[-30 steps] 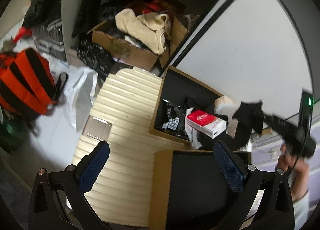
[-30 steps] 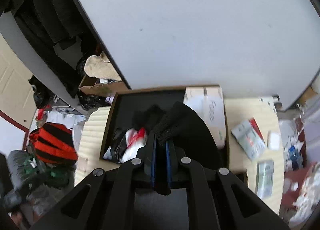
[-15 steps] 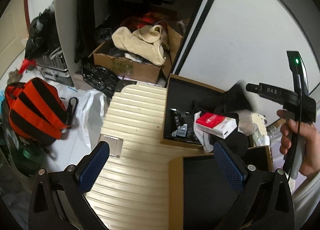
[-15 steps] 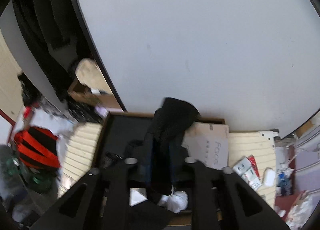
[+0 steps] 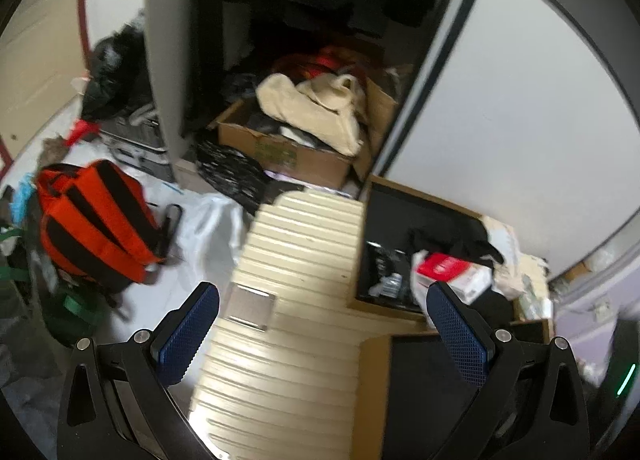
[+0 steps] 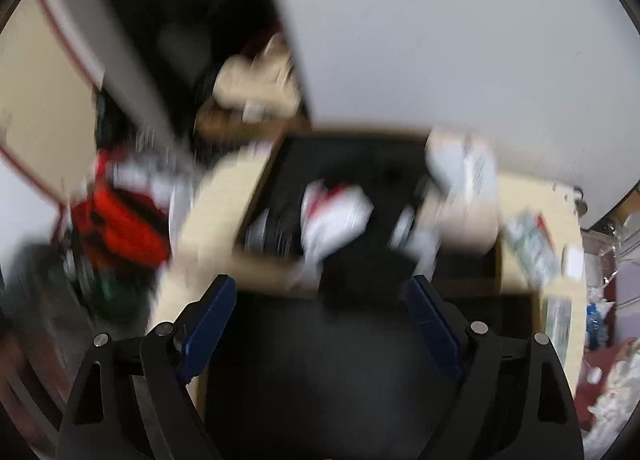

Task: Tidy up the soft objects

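Note:
My left gripper is open and empty above a cream ribbed suitcase. A wooden box with a black lining holds a black cloth, a red and white pack and small items. My right gripper is open and empty; its view is blurred. It hovers over a near black-lined box, with the cluttered box beyond and a dark cloth at the near box's far edge.
An orange and black backpack lies on the floor at left. A cardboard box with cream cloth sits in the closet. A white sliding door stands behind the boxes. Packets lie on the cream surface at right.
My right gripper held a black cloth shut between its fingers, lifted it over the far box, and has now opened and let it go. Both views have swung.

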{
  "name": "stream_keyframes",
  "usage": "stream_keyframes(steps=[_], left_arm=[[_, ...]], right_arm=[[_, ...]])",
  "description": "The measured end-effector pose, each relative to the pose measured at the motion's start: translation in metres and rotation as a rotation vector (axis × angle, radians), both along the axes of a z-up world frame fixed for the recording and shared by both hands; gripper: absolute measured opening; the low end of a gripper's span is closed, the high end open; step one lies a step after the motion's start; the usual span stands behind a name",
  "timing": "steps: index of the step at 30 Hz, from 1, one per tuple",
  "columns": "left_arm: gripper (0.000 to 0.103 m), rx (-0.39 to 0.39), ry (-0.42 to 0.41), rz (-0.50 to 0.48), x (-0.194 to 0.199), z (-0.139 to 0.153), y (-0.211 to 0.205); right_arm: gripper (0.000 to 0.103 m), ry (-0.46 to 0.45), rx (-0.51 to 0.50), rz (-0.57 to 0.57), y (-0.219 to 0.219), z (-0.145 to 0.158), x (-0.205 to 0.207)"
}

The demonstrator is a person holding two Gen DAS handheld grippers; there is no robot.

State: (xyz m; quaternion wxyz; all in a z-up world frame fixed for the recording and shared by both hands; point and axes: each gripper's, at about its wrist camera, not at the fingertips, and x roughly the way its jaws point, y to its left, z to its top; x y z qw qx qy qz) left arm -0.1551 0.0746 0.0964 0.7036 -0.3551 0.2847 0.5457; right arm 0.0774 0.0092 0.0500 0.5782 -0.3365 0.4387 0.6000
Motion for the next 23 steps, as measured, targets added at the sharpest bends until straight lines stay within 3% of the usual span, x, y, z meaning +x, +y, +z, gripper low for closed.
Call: stream_keyframes(steps=[5, 10, 14, 20, 23], left_arm=[[0.103, 0.019, 0.016, 0.027, -0.007, 0.004, 0.0], [0.103, 0.018, -0.001, 0.042, -0.014, 0.006, 0.003], [0.103, 0.004, -0.035, 0.041, -0.016, 0.005, 0.005], [0.103, 0.036, -0.02, 0.042, -0.014, 0.009, -0.002], [0.103, 0.089, -0.042, -0.05, -0.002, 0.016, -0.009]], right_arm=[[0.086, -0.132, -0.141, 0.153, -0.003, -0.055, -0.058], [0.086, -0.177, -0.201, 0.135, 0.031, -0.089, -0.07], [0.086, -0.089, -0.164, 0.104, 0.056, -0.089, -0.066], [0.086, -0.047, -0.091, 0.097, 0.077, -0.079, -0.065], [0.086, -0.043, -0.058, 0.053, 0.07, -0.069, -0.061]])
